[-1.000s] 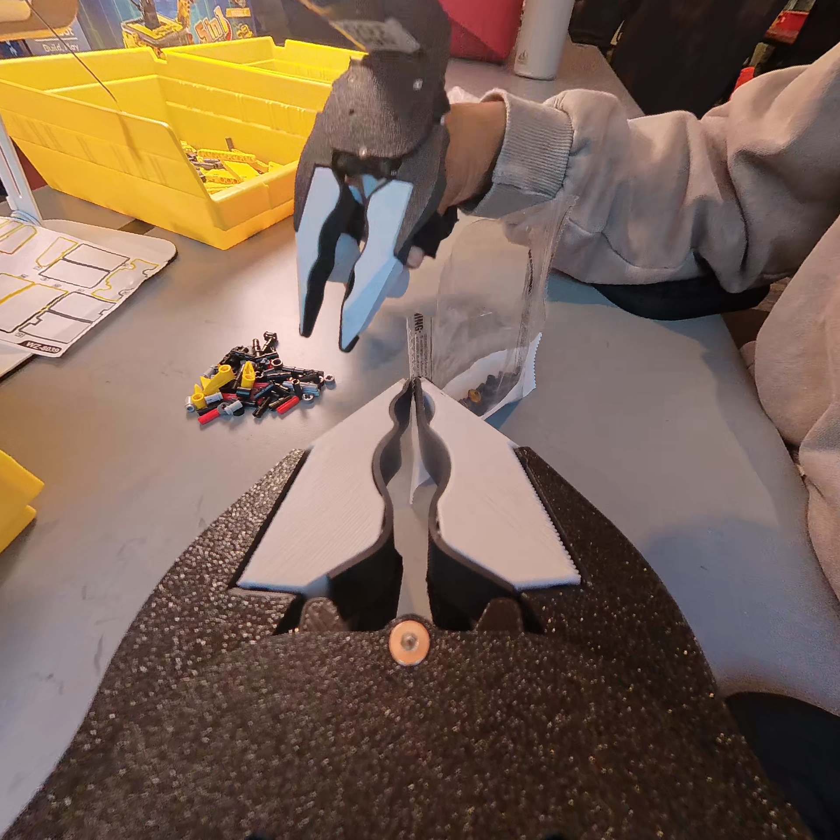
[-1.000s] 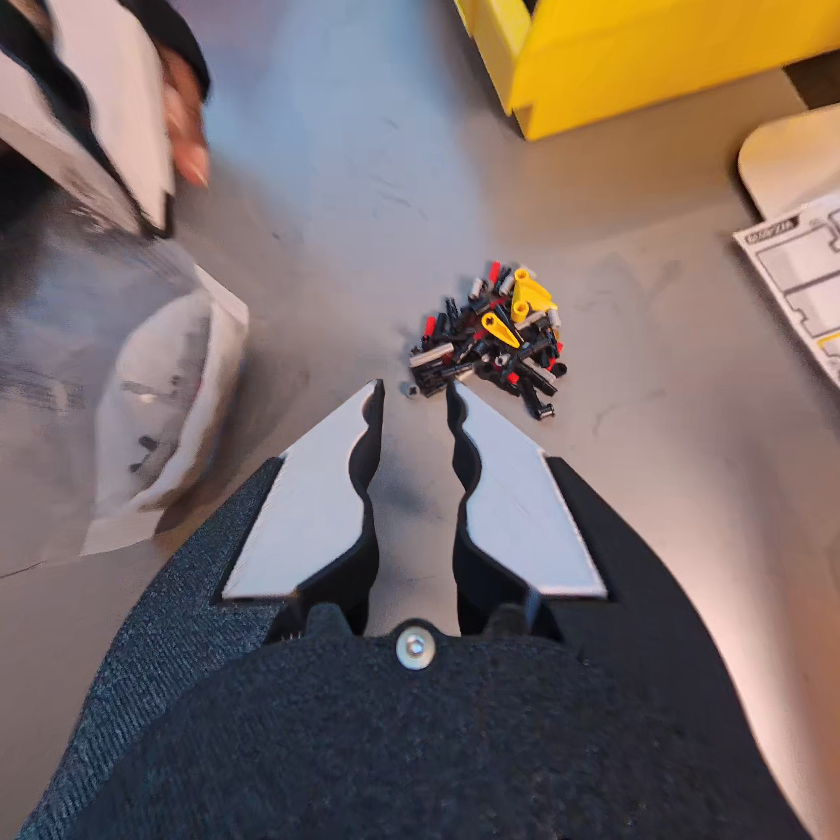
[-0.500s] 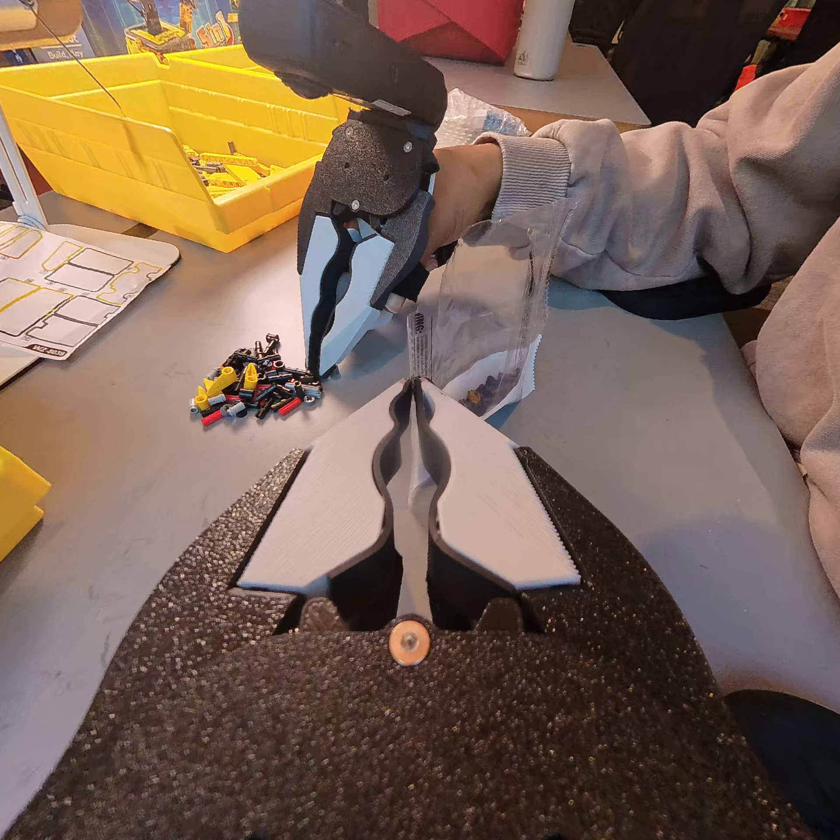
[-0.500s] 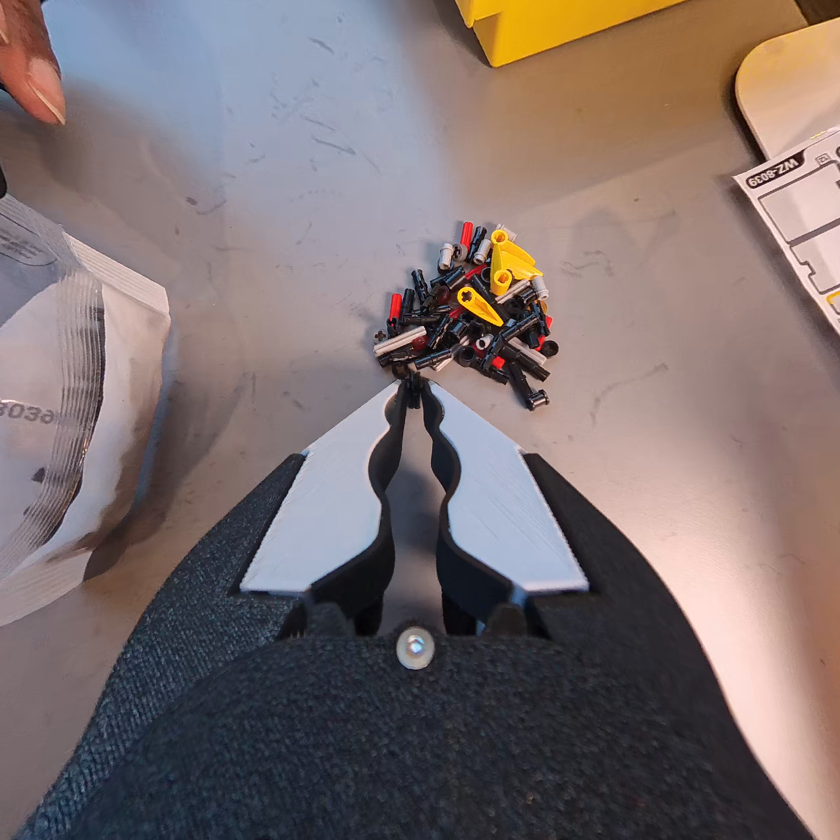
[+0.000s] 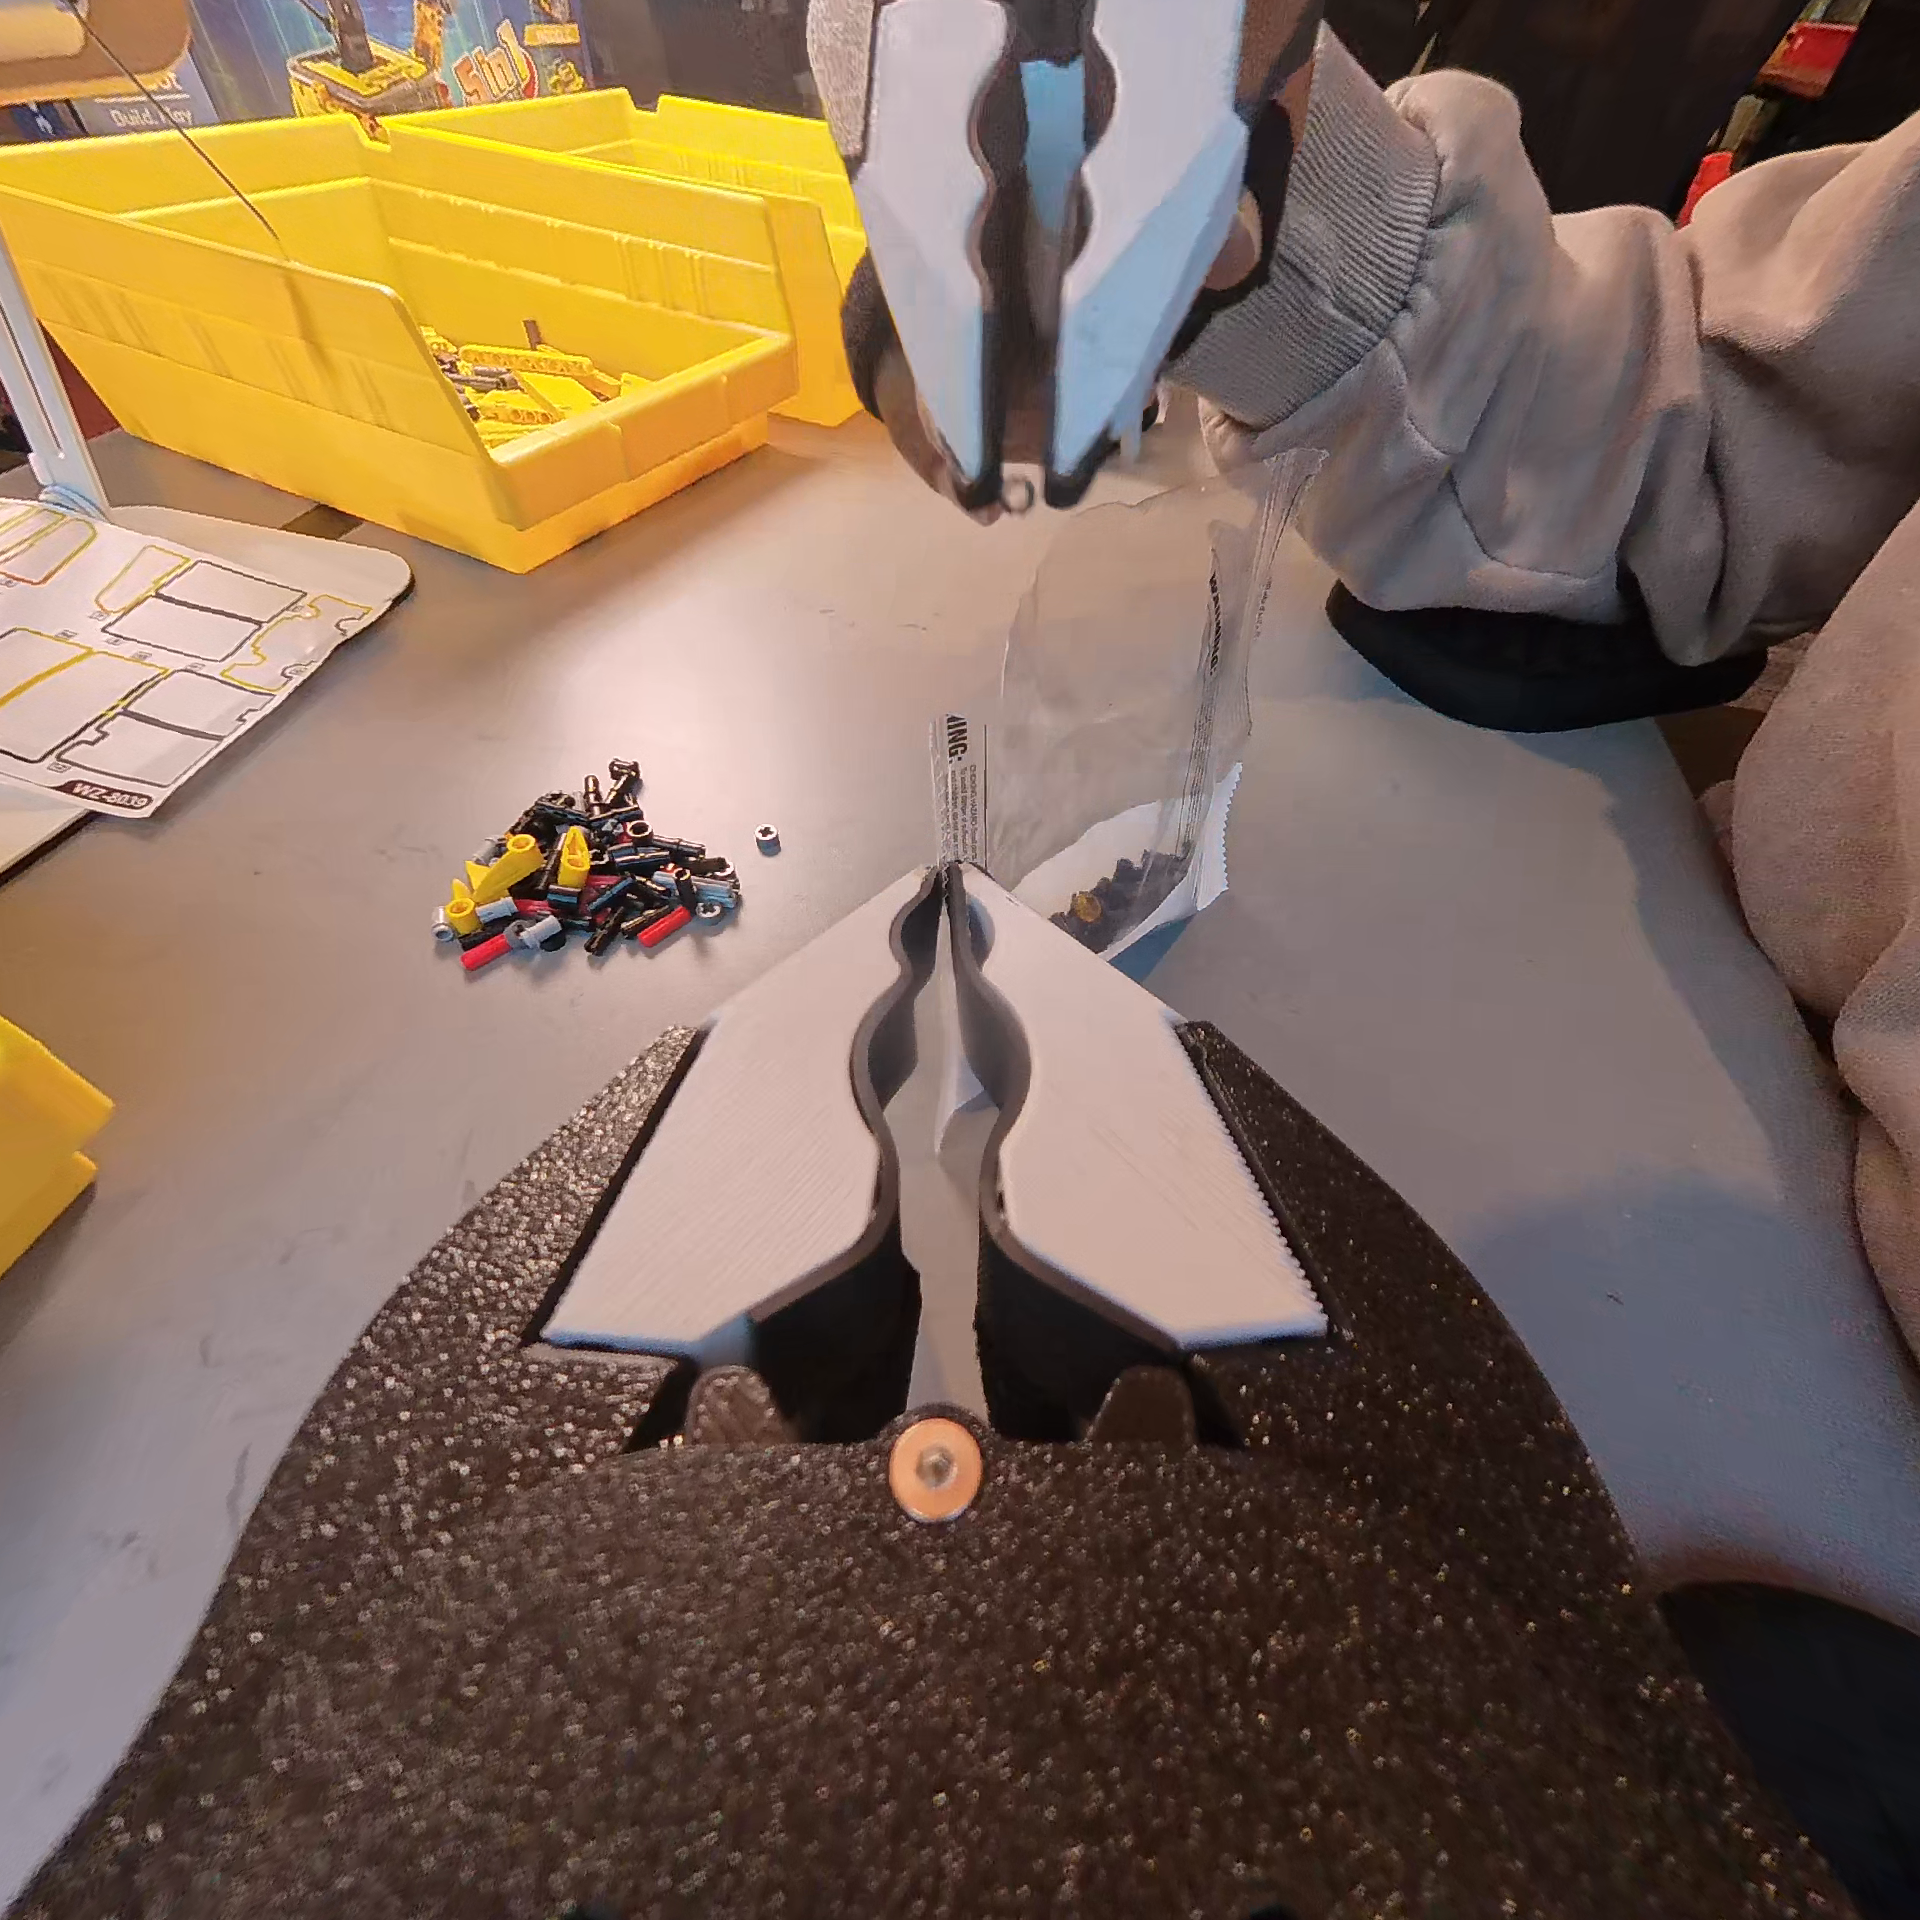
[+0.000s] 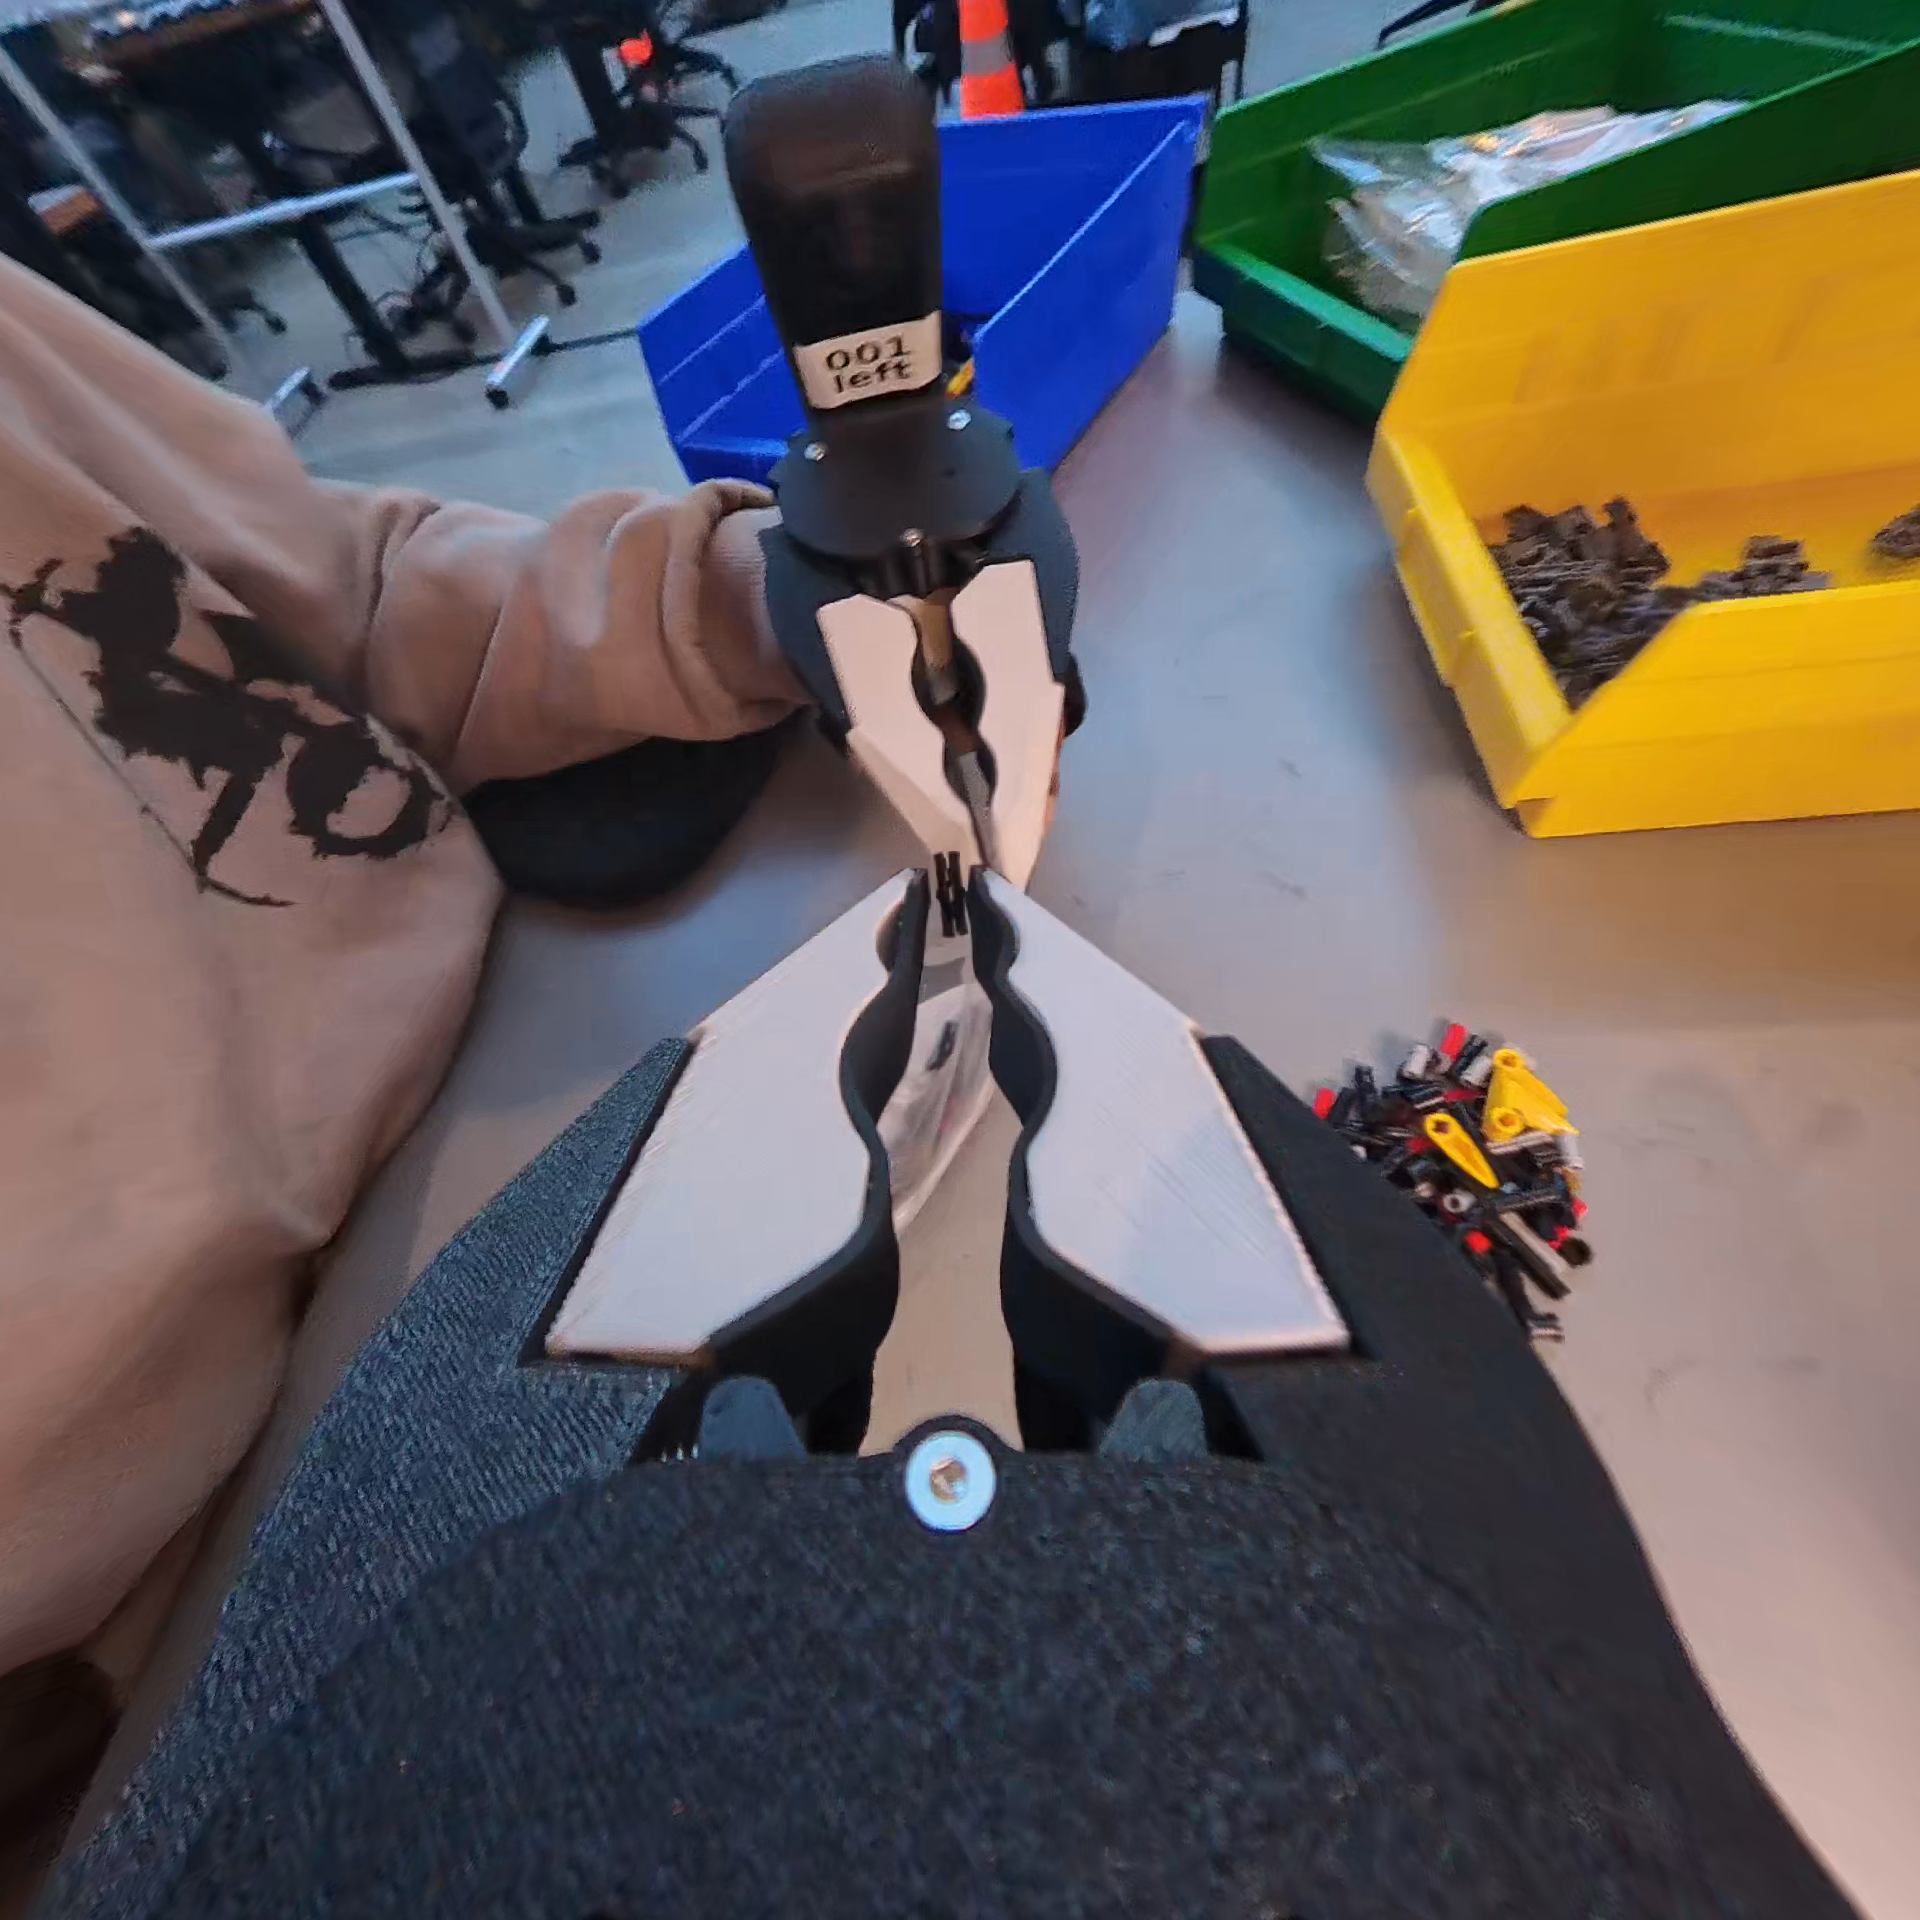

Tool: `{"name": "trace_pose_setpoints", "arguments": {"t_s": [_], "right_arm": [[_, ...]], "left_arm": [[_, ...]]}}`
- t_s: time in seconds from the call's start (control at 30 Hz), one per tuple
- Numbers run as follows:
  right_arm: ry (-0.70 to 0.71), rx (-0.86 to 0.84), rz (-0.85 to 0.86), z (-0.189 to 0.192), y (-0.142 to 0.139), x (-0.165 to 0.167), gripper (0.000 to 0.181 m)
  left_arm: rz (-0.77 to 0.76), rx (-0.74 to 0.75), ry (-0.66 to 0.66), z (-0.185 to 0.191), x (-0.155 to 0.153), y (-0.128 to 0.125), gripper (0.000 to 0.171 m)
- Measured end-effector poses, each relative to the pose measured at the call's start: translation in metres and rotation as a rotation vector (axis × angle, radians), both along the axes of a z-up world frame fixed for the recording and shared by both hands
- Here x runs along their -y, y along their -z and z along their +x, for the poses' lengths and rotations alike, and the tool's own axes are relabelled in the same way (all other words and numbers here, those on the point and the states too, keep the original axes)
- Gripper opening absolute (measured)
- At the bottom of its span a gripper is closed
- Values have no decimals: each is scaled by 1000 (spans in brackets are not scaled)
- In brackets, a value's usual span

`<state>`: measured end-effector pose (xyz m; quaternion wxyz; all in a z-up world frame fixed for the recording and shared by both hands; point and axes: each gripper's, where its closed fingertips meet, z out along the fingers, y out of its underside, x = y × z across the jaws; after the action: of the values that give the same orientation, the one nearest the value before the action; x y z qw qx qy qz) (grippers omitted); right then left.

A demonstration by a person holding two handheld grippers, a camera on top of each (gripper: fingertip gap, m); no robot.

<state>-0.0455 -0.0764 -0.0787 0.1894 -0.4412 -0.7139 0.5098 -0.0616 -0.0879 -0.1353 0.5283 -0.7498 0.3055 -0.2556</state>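
The left gripper (image 5: pixel 948 883) has its fingers pressed together on the near edge of a clear plastic bag (image 5: pixel 1122 707), which stands up just beyond the tips with a few dark pieces settled in its lower corner. The right gripper (image 6: pixel 948 883) is nearly closed, its tips pinching a small black peg (image 6: pixel 947 891) right at the very ends. That thin hold looks risky: a slight twist could flick the peg out onto the grey table (image 5: pixel 1403 935). The bag's slick film could also slide from the left pinch and spill. Left of the left tips lies a pile of small black, red and yellow parts (image 5: pixel 592 873), with one loose grey ring (image 5: pixel 767 834) just beside it. Farther off stands a yellow bin (image 5: pixel 416 312).
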Motion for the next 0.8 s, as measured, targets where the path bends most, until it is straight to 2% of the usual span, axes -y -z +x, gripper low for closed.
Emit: {"name": "trace_pose_setpoints", "arguments": {"t_s": [0.07, 0.2, 0.33, 0.43, 0.57, 0.63, 0.8], "right_arm": [[-35, 15, 17, 2, 6, 6, 17], [107, 20, -26, -7, 11, -29, 18], [251, 227, 236, 1, 83, -84, 17], [249, 301, 263, 2, 114, -88, 17], [256, 327, 295, -1, 125, -88, 15], [265, 353, 334, 0, 132, -91, 8], [251, 315, 296, -1, 121, -86, 0]], "left_arm": [[1, 0, 1, 0, 0, 0, 0], [4, -1, 3, 1, 1, -1, 0], [-1, -1, 5, 2, 0, 0, 0], [-2, 0, 5, 1, 0, 1, 0], [-2, 0, 6, 1, 0, 0, 0], [-2, 0, 7, 1, 0, 1, 0], [0, -3, 5, 1, 0, 0, 0]]}}
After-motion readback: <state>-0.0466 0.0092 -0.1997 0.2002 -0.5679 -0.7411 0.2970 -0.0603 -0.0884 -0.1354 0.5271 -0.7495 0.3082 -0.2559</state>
